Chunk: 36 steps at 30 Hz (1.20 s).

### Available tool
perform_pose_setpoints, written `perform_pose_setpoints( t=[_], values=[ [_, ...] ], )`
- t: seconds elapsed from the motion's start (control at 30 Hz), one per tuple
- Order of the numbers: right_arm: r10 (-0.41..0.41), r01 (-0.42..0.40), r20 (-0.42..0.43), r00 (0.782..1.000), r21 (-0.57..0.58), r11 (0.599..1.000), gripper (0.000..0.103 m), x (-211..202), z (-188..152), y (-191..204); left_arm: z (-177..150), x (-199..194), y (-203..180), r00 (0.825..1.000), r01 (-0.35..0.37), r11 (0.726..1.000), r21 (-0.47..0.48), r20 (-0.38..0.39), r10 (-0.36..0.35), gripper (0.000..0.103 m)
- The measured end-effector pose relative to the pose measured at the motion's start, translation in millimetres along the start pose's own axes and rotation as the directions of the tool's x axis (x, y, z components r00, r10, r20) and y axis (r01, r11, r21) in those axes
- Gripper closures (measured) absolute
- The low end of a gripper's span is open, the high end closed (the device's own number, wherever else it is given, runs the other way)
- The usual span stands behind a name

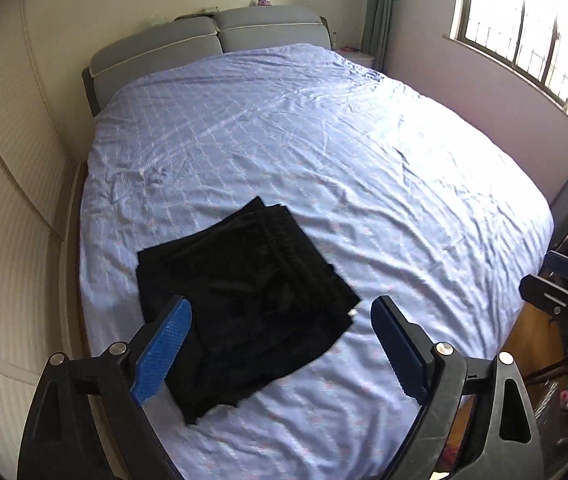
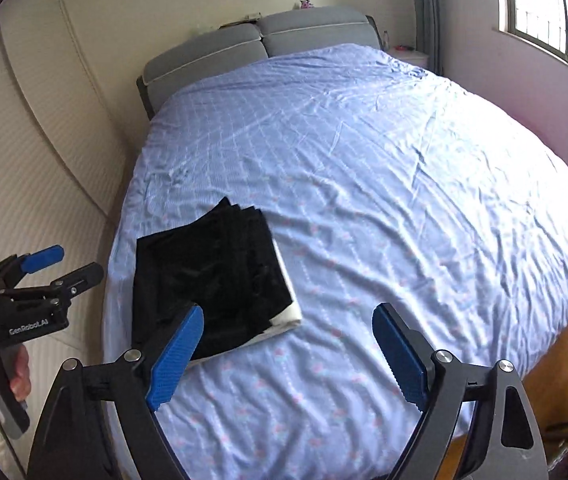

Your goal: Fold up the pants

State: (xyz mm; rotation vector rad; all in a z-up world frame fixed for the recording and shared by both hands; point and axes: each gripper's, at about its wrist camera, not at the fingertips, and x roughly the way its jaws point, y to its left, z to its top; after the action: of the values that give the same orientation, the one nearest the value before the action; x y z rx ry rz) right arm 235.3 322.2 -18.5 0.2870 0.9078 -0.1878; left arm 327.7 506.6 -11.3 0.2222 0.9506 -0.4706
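Black pants (image 1: 244, 300) lie folded into a compact stack on the blue bedspread (image 1: 323, 160), near the bed's front left corner; they also show in the right wrist view (image 2: 212, 276). My left gripper (image 1: 282, 312) is open and empty, held above the near edge of the stack. My right gripper (image 2: 287, 320) is open and empty, above the bedspread (image 2: 363, 180) just right of the pants. Each gripper shows in the other's view: the right one (image 1: 555, 280) at the far right, the left one (image 2: 64, 264) at the far left.
A grey padded headboard (image 1: 212, 40) stands at the far end of the bed. A cream padded wall (image 1: 12, 200) runs close along the left side. A window (image 1: 531, 32) and green curtain (image 1: 379, 4) are at the right. Wooden floor (image 1: 531, 332) shows past the bed's right front corner.
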Motion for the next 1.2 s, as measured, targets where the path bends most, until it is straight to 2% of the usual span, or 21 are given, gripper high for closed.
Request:
perform_pose_setpoints(
  t=[0.1,0.17,0.33,0.4,0.5,0.67,0.87,1.03,1.2],
  values=[
    [0.012,-0.009,0.038,0.999,-0.073,0.997,0.015,-25,8,-39,-3,-15,-52,0.999,0.006,0.998,-0.063,0.038,-0.003,0.011],
    [0.058,-0.052,0.051,0.997,-0.114,0.992,0.015,-40,12,-69,-7,-24,-88,0.997,-0.034,0.995,-0.095,0.06,0.04,0.011],
    [0.134,-0.125,0.029,0.991,-0.214,0.969,0.015,-65,23,-132,-9,-37,-158,0.995,-0.056,0.984,-0.171,0.077,0.07,0.011],
    [0.155,-0.144,0.029,0.987,-0.231,0.962,0.015,-73,28,-156,-8,-40,-177,0.993,-0.074,0.979,-0.188,0.081,0.09,0.011],
    [0.166,-0.154,0.035,0.985,-0.233,0.96,0.015,-82,34,-185,-2,-39,-204,0.994,-0.055,0.981,-0.185,0.08,0.071,0.011],
    [0.165,-0.146,0.077,0.983,-0.206,0.968,0.015,-95,41,-220,8,-41,-239,0.99,-0.061,0.986,-0.154,0.12,0.08,0.011],
    [0.141,-0.119,0.11,0.984,-0.187,0.975,0.015,-105,47,-260,24,-35,-282,0.989,-0.071,0.989,-0.131,0.118,0.087,0.011],
    [0.162,-0.14,0.108,0.981,-0.189,0.972,0.015,-113,60,-309,39,-33,-330,0.985,-0.08,0.981,-0.179,0.138,0.105,0.011],
    [0.202,-0.173,0.096,0.975,-0.252,0.952,0.015,-125,76,-360,47,-32,-383,0.978,-0.082,0.968,-0.236,0.168,0.123,0.01]
  ],
)
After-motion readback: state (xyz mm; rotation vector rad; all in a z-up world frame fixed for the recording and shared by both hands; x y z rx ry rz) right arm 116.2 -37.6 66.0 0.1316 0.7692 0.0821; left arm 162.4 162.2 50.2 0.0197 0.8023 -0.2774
